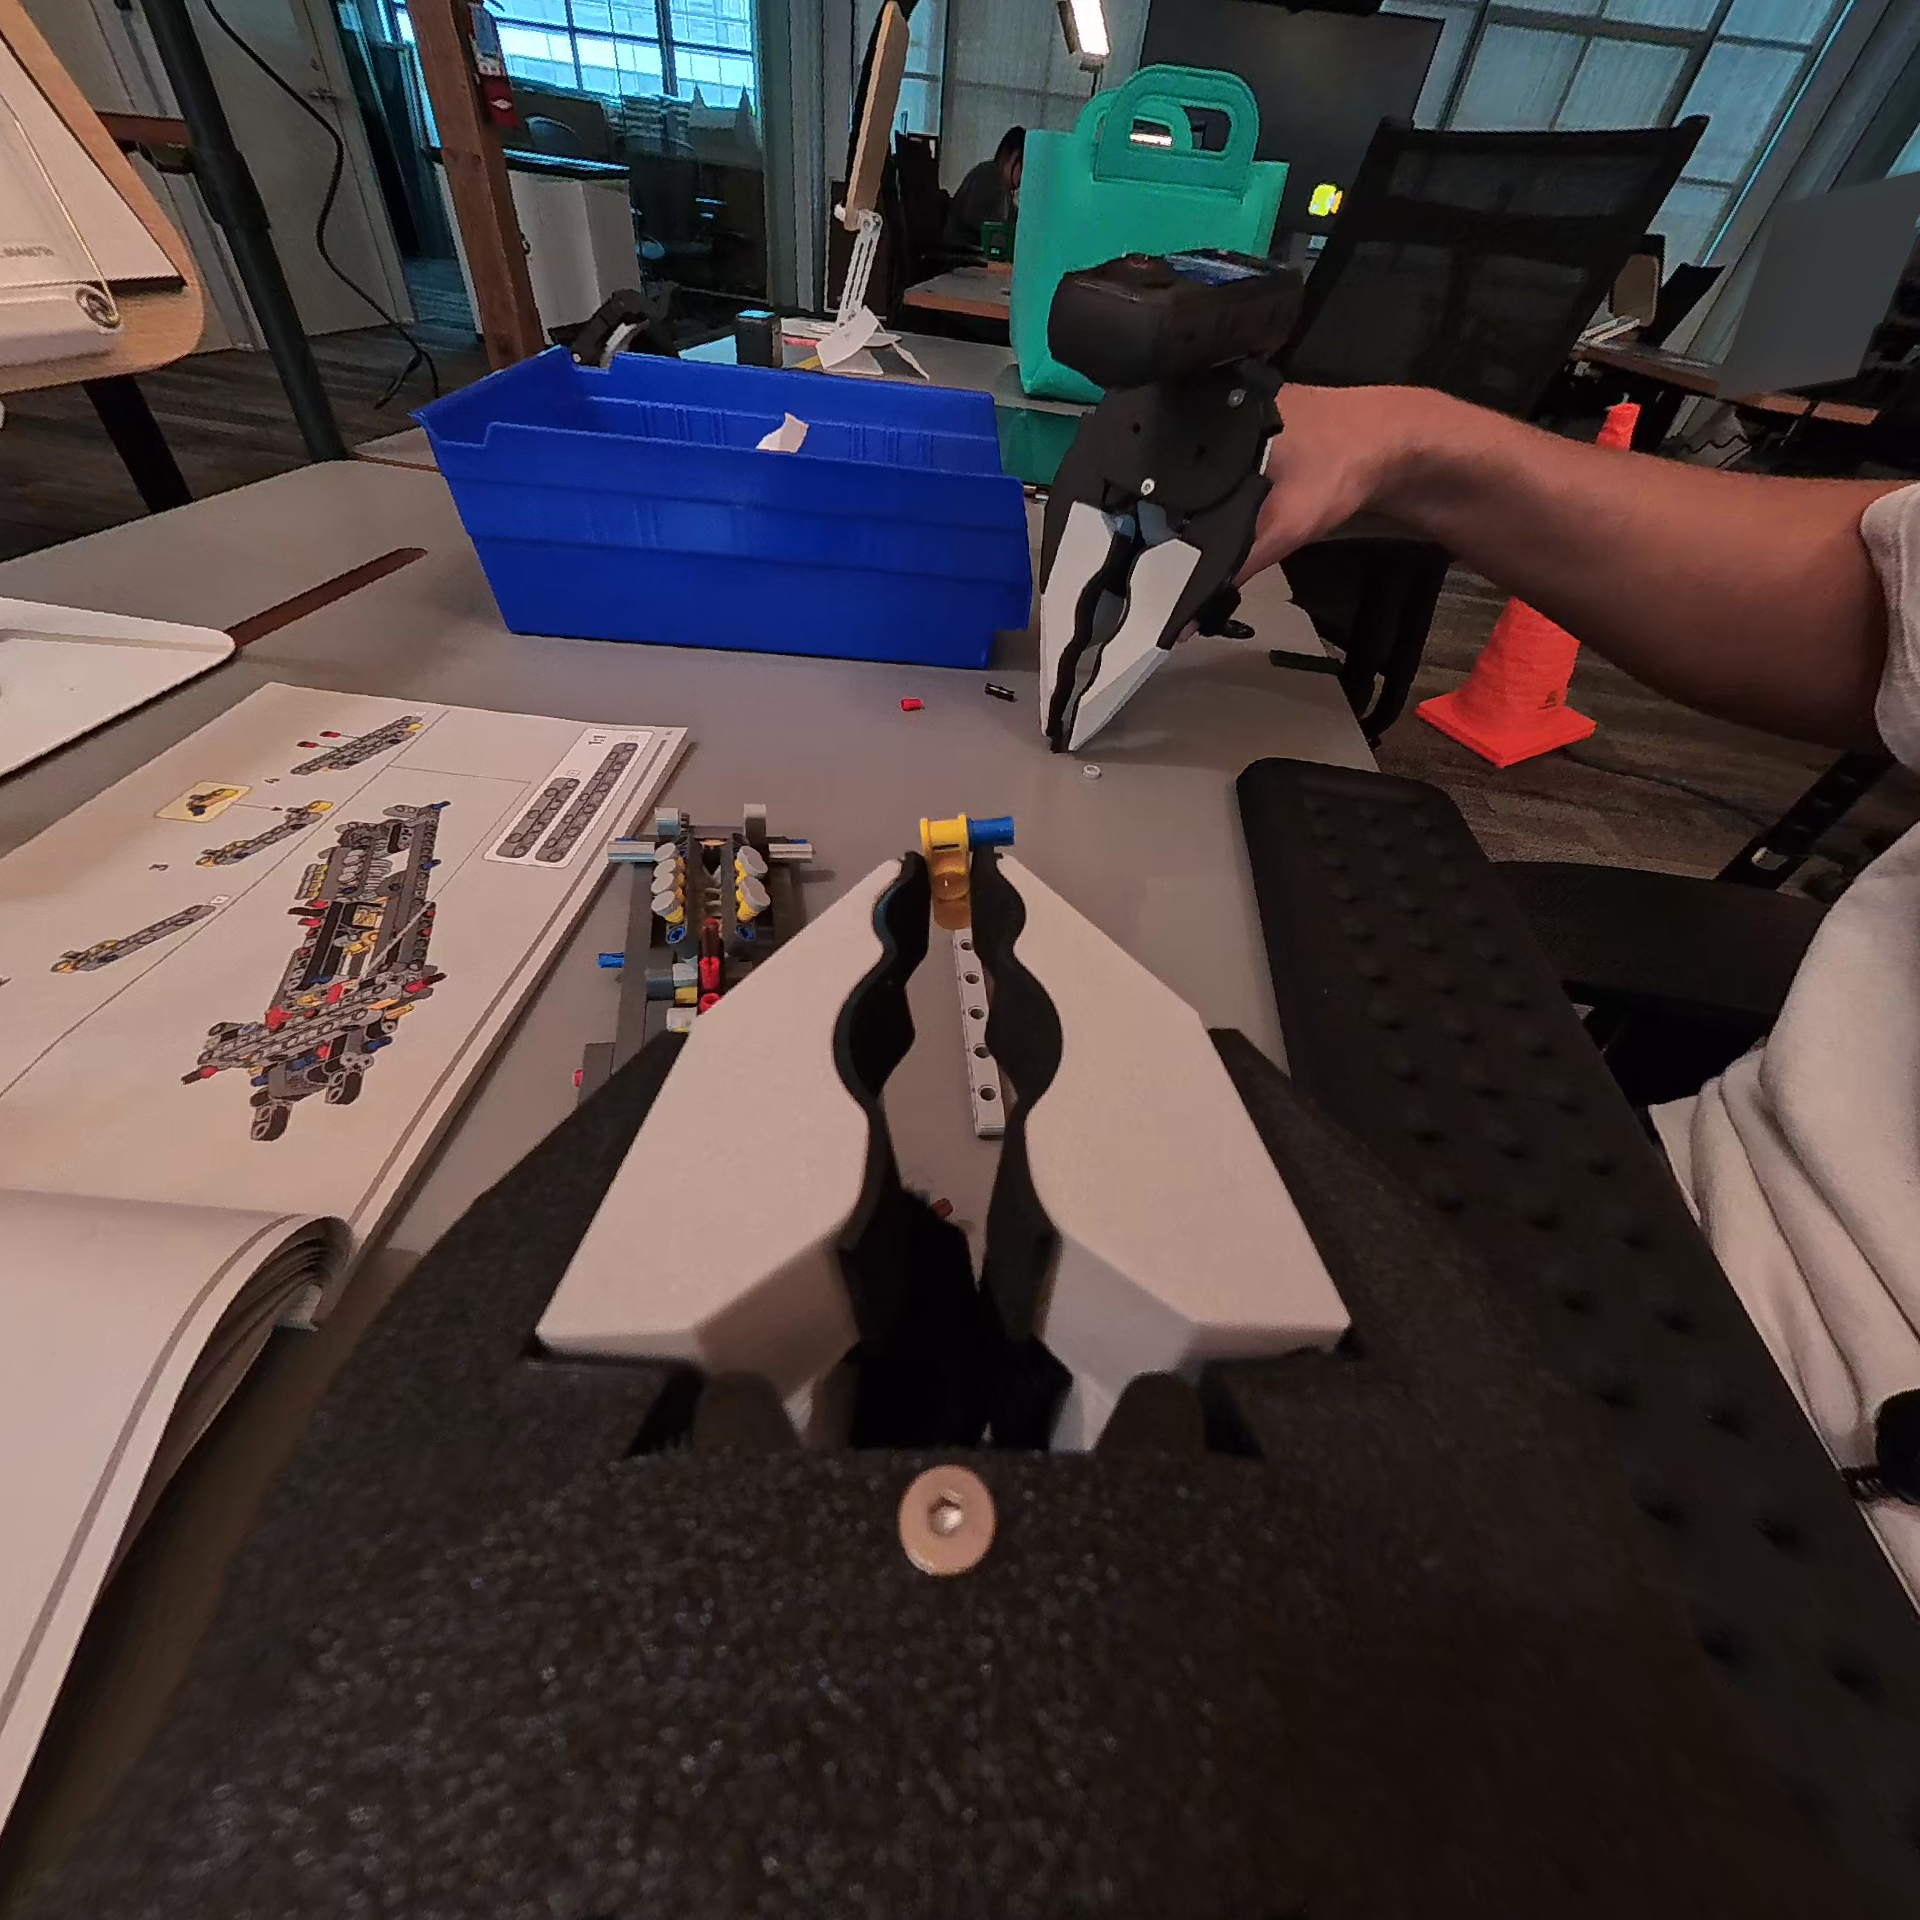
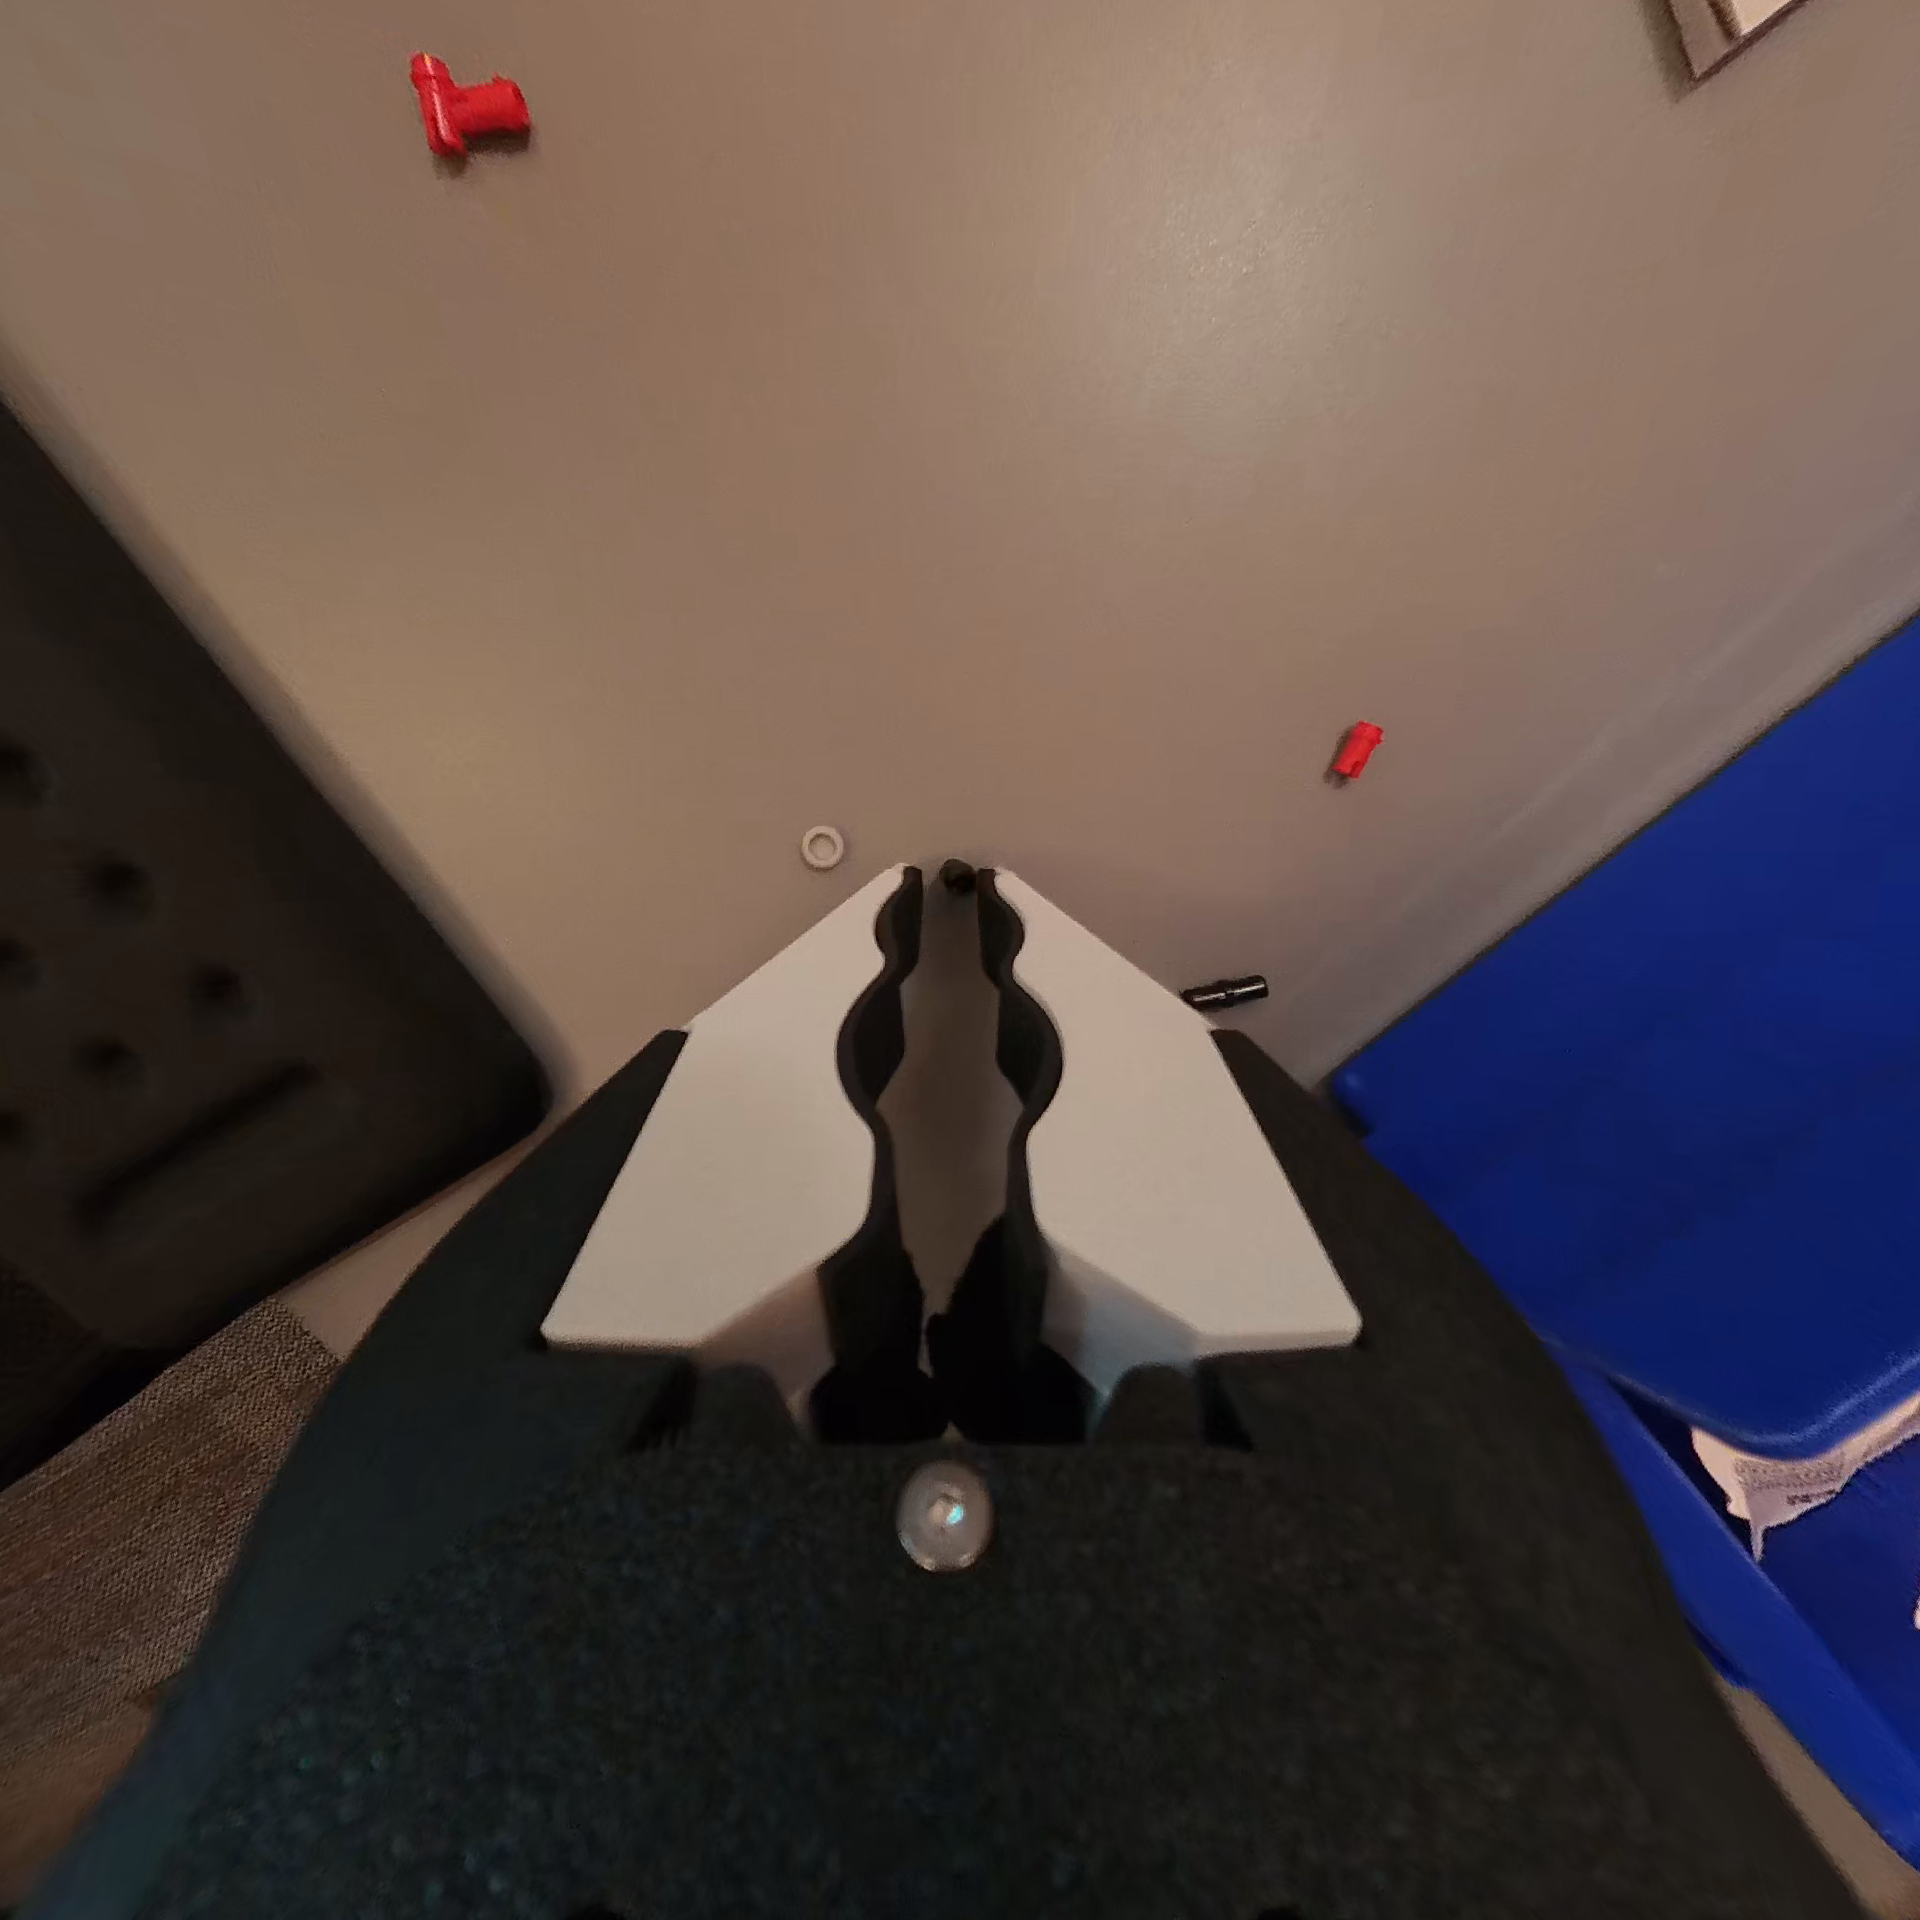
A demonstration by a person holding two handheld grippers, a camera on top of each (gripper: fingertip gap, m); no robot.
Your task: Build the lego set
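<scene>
The left gripper (image 1: 951,862) sits closest, its fingers pinching a yellow connector (image 1: 948,868) that carries a blue pin (image 1: 990,828) and caps the far end of a light grey beam (image 1: 977,1023) running back between them. Under everything stretches the grey worktop (image 1: 831,717). At its far side stands a blue bin (image 1: 727,520); to the left lies the open instruction booklet (image 1: 312,914), and along the right edge a black perforated pad (image 1: 1455,1039). The half-built lego model (image 1: 707,914) rests on the worktop between booklet and left gripper. Beyond it, a hand (image 1: 1320,478) tips the right gripper (image 2: 948,875) down at the worktop, its fingers nearly together around a small black pin (image 2: 953,874); whether they truly grip it, I cannot tell. Loose nearby lie a red piece (image 2: 468,104), a black connector pin (image 2: 1226,990), a smaller red pin (image 2: 1356,750) and a tiny white ring (image 2: 823,846).
</scene>
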